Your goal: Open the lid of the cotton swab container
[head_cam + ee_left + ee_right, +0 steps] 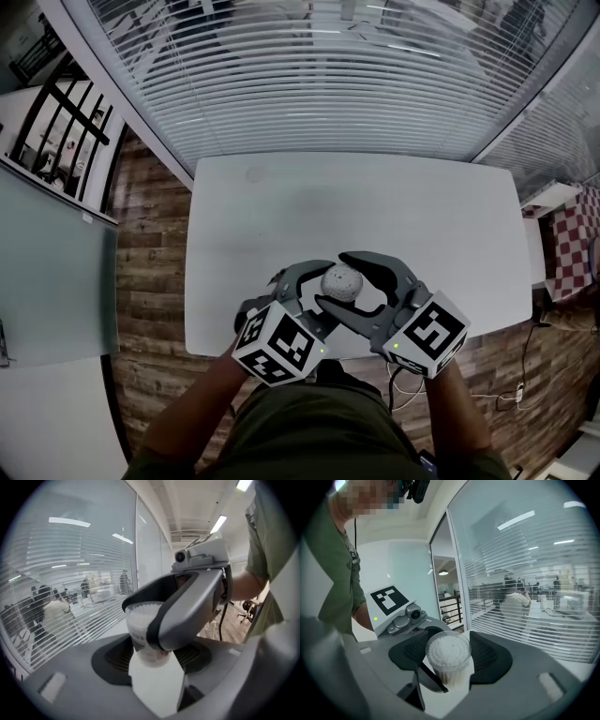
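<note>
The clear round plastic cotton swab container (342, 281), packed with white tips, sits at the six o'clock edge of the white rectangular table (281, 216). Its lid seems still on, though the clear plastic makes that hard to judge. The right gripper (337, 279) reaches in from four o'clock, jaws clamped around its top. The left gripper (302, 292), from seven o'clock, is clamped on its lower body.

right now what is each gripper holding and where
Both hold the cotton swab container: the left gripper by its lower body, the right gripper around its upper part.
</note>
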`<state>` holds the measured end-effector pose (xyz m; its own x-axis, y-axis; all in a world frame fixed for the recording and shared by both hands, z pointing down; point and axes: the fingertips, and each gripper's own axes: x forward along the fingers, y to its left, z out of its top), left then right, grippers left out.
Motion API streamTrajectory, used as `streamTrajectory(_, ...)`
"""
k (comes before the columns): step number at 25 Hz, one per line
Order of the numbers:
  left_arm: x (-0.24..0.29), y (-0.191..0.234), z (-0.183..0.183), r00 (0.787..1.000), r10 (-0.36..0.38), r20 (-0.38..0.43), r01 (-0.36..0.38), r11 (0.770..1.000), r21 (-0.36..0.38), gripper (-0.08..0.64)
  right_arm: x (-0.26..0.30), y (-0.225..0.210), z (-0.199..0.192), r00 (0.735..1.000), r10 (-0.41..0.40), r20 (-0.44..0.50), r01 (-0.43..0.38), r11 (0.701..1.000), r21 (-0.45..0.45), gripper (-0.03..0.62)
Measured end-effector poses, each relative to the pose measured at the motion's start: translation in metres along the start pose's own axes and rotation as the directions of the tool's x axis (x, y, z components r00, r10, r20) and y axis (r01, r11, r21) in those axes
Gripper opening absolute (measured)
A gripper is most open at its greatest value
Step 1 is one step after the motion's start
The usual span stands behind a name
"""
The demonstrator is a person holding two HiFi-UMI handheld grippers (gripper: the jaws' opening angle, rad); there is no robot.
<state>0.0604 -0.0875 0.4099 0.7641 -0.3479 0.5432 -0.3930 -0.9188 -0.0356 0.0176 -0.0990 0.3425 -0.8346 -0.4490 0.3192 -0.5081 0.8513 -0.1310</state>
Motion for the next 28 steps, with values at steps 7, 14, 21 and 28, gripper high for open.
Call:
streamTrajectory(7,-0.002,0.001,0.007,0.999,0.0,0.035,0.0,1.0,0.005,0.261,-0.004,-0.002,0.013,0.997,0.007,0.079,-0.011,0.999,0.05,0.278)
streamTrajectory(14,-0.005,0.002,0.009,0.999,0.002,0.042,-0.002,1.0,0.005,0.261,-0.012,-0.004,0.023,0.985,0.009,0.171,-0.028,0.994,0.106,0.279)
streamTrajectory(21,-0.009,0.003,0.014,0.999,0.012,0.045,-0.012,1.0,0.021,0.261,-0.019,-0.006,0.032,0.97,0.001,0.243,-0.038,0.988,0.147,0.279)
streamTrajectory(28,-0.011,0.003,0.015,0.999,0.006,0.044,-0.007,1.0,0.026,0.261,-0.026,-0.009,0.038,0.96,-0.01,0.28,-0.042,0.983,0.177,0.281)
